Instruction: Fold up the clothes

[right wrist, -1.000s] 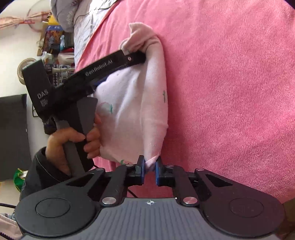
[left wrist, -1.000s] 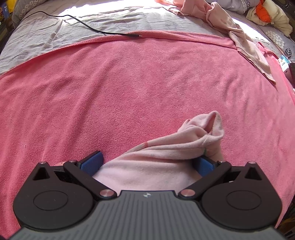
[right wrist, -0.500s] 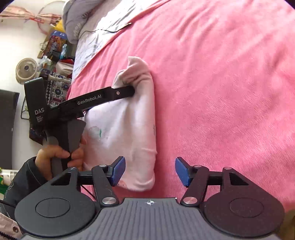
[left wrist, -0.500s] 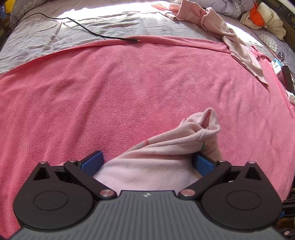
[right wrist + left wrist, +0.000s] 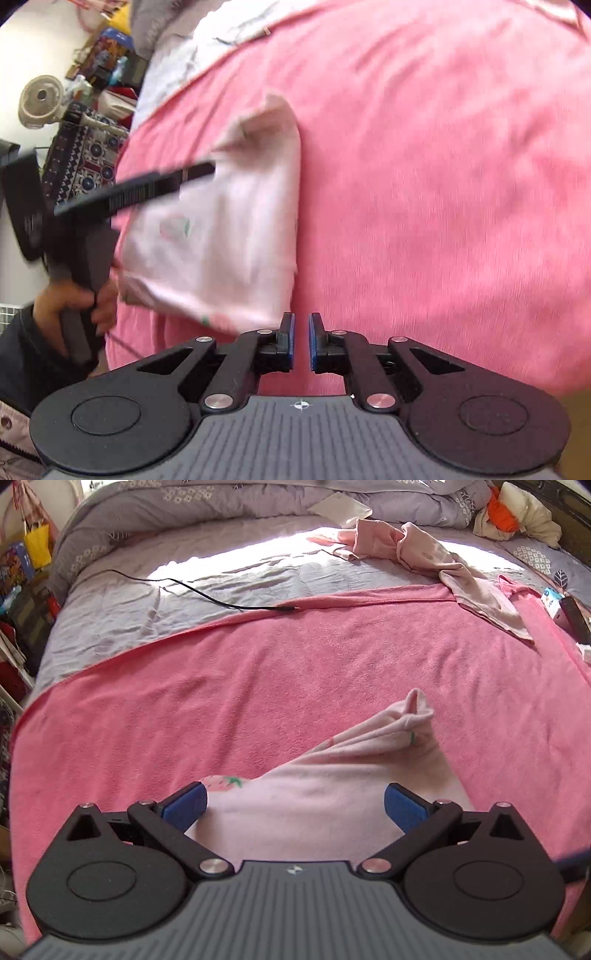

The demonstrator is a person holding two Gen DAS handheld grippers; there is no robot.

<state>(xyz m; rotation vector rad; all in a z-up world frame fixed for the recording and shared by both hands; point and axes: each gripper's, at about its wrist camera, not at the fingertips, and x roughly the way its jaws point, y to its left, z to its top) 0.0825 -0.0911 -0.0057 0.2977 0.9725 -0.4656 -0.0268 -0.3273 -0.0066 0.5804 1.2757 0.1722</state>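
Observation:
A pale pink garment [image 5: 332, 775] with small strawberry prints lies folded on the pink towel [image 5: 258, 683]. My left gripper [image 5: 295, 805] hovers over the garment's near end, open wide, with the cloth below and between its blue pads. In the right wrist view the garment [image 5: 221, 229] lies left of centre on the towel [image 5: 443, 184]. The left gripper [image 5: 166, 184] is blurred above it, held by a hand [image 5: 70, 302]. My right gripper [image 5: 302, 339] is beside the garment's near corner. Its jaws are closing, almost together, with nothing between them.
A black cable [image 5: 207, 594] runs across the grey bed sheet [image 5: 184, 576] to the towel's far edge. Another pinkish garment [image 5: 424, 557] lies crumpled at the back right, and cream and orange clothes [image 5: 517, 513] behind it. A fan [image 5: 40, 99] and clutter stand beside the bed.
My right gripper let go of the garment's corner, opened wide, then closed again empty while rising. My left gripper lifted and pulled back, so more of the bed shows.

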